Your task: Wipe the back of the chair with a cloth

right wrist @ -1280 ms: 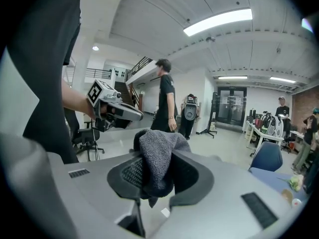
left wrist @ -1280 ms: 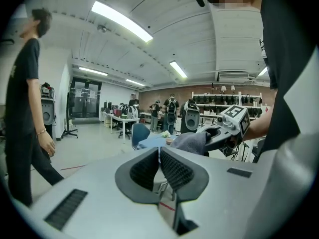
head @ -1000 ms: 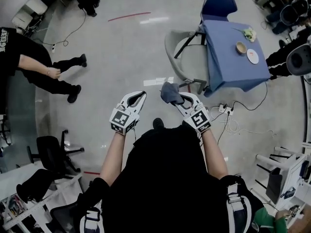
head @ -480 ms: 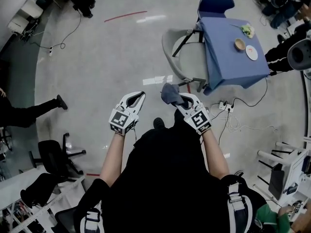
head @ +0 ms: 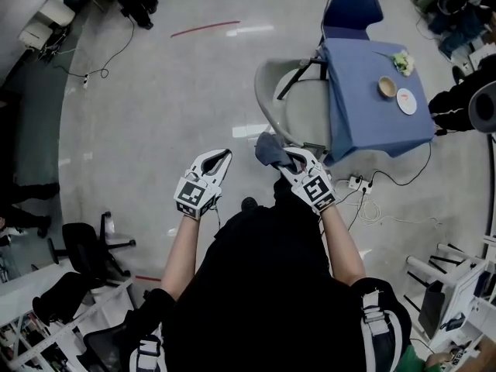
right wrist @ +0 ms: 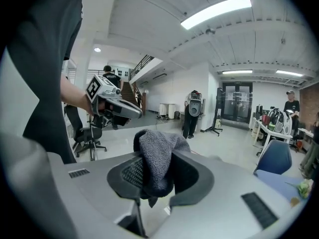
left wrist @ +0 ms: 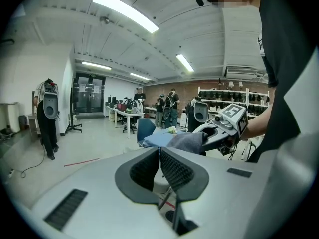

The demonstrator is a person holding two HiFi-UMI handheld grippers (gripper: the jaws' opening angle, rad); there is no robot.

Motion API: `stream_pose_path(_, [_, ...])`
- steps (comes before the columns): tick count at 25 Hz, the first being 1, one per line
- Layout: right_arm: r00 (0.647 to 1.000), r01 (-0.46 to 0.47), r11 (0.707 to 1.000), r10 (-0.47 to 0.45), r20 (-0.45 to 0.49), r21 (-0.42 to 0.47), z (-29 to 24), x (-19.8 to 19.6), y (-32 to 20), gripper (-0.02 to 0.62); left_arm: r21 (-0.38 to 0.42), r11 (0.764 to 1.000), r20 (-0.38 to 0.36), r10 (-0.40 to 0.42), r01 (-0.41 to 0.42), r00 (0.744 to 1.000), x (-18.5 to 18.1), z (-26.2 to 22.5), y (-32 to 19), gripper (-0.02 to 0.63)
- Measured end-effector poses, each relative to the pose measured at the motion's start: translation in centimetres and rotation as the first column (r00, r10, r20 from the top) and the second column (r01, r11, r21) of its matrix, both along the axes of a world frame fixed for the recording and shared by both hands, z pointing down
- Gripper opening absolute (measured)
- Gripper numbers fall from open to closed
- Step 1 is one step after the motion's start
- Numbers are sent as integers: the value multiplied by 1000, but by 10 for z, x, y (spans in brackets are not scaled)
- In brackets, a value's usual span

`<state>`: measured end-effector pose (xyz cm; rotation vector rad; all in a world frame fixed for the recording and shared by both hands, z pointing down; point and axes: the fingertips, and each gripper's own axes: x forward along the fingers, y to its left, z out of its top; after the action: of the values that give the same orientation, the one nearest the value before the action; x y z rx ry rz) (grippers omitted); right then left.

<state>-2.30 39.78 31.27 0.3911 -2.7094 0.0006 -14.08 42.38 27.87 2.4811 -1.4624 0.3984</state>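
Observation:
A grey chair (head: 291, 103) stands on the floor ahead of me, its curved back toward me and its seat against the blue-covered table (head: 372, 91). My right gripper (head: 288, 158) is shut on a dark grey cloth (head: 271, 149), held in the air just short of the chair's back. The right gripper view shows the cloth (right wrist: 157, 161) bunched between the jaws. To the left, level with it, my left gripper (head: 219, 158) is shut and holds nothing. In the left gripper view the jaws meet, and the cloth (left wrist: 188, 142) in the right gripper (left wrist: 219, 129) shows beyond them.
The table carries a bowl (head: 387, 87), a plate (head: 407, 101) and a small green thing (head: 401, 62). A blue chair (head: 351, 10) stands behind it. Cables and a power strip (head: 358, 183) lie on the floor at right. A black office chair (head: 87, 246) is at left.
The grey chair and table have drawn a little closer in the head view as I stepped toward them. Both grippers keep the same pose and grip. A person at left has left the view.

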Motion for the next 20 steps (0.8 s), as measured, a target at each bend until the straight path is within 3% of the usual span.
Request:
stream_pose_path(11, [997, 77, 997, -77, 7, -15, 2, 38, -141, 121, 15, 998, 20, -69, 69, 997, 47, -14, -129, 31])
stream_pose_path(20, [991, 133, 991, -132, 18, -33, 11, 56, -215, 121, -20, 988, 29, -149, 150, 988, 67, -5, -183, 32])
